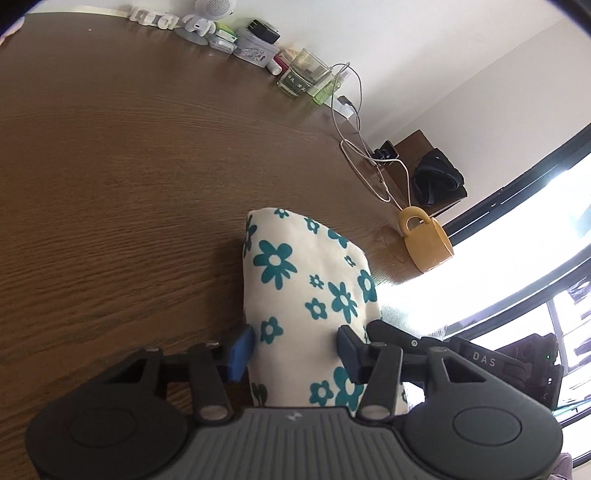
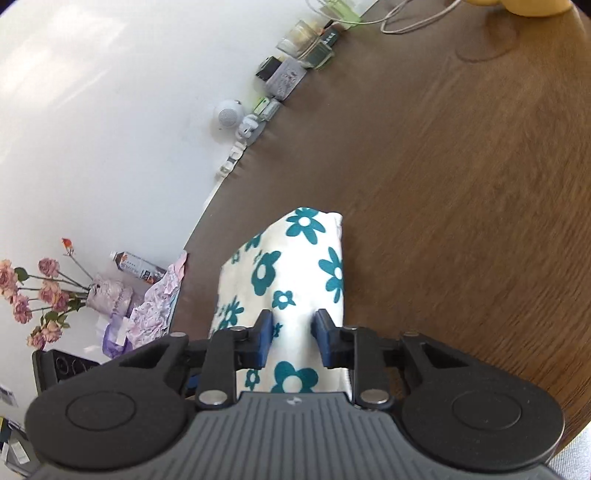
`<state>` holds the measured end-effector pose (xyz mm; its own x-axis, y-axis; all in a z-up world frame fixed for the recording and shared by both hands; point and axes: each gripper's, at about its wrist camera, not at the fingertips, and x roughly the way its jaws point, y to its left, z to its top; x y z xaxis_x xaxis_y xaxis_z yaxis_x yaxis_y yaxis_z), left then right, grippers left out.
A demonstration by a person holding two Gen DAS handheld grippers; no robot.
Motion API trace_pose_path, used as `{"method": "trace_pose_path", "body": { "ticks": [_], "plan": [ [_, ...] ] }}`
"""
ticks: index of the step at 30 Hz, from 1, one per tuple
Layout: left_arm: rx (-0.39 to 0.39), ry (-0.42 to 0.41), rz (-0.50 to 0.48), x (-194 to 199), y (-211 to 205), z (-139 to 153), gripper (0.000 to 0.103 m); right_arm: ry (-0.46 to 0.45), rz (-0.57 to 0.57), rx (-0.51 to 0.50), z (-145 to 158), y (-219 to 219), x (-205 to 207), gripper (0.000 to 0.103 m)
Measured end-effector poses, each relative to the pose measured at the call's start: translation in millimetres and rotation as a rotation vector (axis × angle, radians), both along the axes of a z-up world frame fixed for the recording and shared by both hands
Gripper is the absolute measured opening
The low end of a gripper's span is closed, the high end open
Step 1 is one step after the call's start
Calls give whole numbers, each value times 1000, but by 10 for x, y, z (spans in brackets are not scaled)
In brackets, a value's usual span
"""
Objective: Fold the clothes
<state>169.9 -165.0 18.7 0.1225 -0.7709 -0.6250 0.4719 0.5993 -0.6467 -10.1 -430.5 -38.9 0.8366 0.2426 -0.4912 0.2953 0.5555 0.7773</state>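
mug cut off (top edge).

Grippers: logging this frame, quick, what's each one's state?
Left gripper: open, astride the cloth.
Right gripper: open, cloth between its fingers.

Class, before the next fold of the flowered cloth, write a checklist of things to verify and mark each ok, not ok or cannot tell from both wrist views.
1. Left gripper straddles the flowered cloth, jaws wide: ok.
2. Right gripper straddles the same cloth: ok.
3. Either gripper actually clamping fabric: not ok, gaps show beside the pads.
4. Yellow mug apart from the cloth: ok.
5. White cable off the cloth: ok.
6. Cloth edges aligned underneath: cannot tell.
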Motion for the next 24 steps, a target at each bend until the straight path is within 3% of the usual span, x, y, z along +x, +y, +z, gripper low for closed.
{"method": "trace_pose_path", "body": {
  "ticks": [2, 5, 6, 8, 10, 12, 13, 15, 17, 20, 21, 22, 24],
  "plan": [
    [-8, 7, -4, 23, 10, -36, 47, -9, 10, -13, 38, 11, 14, 22],
    [-15, 15, 0, 72, 7, 17, 47, -39, -14, -8, 111, -53, 6, 36],
    [-21, 10, 7, 88, 7, 44, 48, -51, -31, -3, 126, -92, 15, 46],
    [-30, 8, 24, 132, -7, 67, 54, -54, -46, -1, 136, -143, 61, 46],
    [-34, 12, 39, 178, -30, 69, 54, -40, -38, 6, 108, -151, 124, 45],
    [-33, 18, 38, 207, -49, 28, 53, -22, -26, 32, 21, -151, 151, 28],
    [-36, 20, 34, 212, -47, -1, 46, -27, -29, 46, -20, -164, 137, 21],
    [-51, 28, 27, 221, -23, -78, 43, -39, -34, 63, -81, -180, 106, 14],
    [-66, 37, 28, 235, 2, -128, 41, -51, -37, 72, -93, -178, 103, 14],
    [-72, 45, 40, 243, 8, -113, 43, -67, -51, 88, -86, -209, 95, 27],
    [-74, 46, 43, 251, 4, -99, 44, -71, -60, 88, -82, -226, 108, 44],
    [-77, 49, 50, 266, 1, -86, 49, -75, -69, 89, -78, -243, 122, 52],
    [-81, 55, 69, 309, -14, -73, 57, -83, -86, 89, -71, -276, 149, 52]
  ]
}}
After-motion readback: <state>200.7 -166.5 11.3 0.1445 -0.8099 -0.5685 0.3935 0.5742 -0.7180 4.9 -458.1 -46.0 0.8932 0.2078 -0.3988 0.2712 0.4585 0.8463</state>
